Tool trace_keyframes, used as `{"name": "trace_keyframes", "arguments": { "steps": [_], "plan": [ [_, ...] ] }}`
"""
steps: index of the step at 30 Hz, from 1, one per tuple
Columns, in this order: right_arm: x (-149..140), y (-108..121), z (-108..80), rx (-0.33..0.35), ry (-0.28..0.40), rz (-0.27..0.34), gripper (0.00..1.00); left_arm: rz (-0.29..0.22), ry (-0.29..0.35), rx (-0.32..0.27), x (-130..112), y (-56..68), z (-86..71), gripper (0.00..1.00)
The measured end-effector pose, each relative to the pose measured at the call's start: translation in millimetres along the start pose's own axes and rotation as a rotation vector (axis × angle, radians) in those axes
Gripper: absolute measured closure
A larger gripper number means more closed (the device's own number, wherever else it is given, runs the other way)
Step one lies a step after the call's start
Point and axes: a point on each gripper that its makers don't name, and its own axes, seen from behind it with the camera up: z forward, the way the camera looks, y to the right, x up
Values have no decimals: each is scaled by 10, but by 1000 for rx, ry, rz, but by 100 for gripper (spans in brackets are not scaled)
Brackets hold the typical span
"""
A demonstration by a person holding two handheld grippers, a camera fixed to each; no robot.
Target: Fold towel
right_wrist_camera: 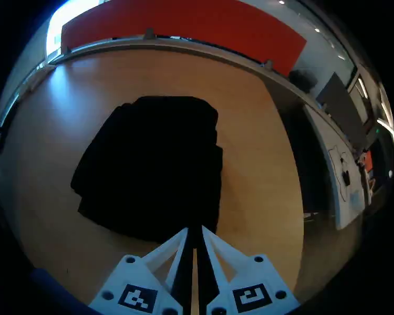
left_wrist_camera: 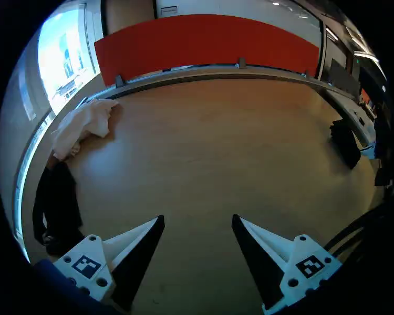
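A black towel (right_wrist_camera: pixel 155 168) lies in a folded heap on the wooden table (right_wrist_camera: pixel 260 173) in the right gripper view. My right gripper (right_wrist_camera: pixel 195 231) is shut, its tips at the towel's near edge; black on black hides whether any cloth is pinched. In the left gripper view my left gripper (left_wrist_camera: pixel 197 217) hovers open over bare wood (left_wrist_camera: pixel 213 157), nothing between its fingers. A crumpled white towel (left_wrist_camera: pixel 84 126) sits at the table's far left corner. A black cloth (left_wrist_camera: pixel 58 205) hangs at the left edge.
A red partition (left_wrist_camera: pixel 207 42) stands along the table's far edge. A dark object (left_wrist_camera: pixel 346 142) rests near the right edge in the left gripper view. A white desk with cables (right_wrist_camera: pixel 344 178) stands beyond the table's right side.
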Motion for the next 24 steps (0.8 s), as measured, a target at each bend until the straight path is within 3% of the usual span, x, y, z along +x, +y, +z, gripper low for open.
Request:
{"name": "trace_keyframes", "arguments": {
  "steps": [15, 24],
  "plan": [
    [7, -9, -8, -15, 7, 4, 94, -3, 1, 2, -7, -41, -4, 4],
    [93, 39, -107, -54, 57, 16, 68, -7, 6, 1, -13, -52, -13, 5]
  ]
}}
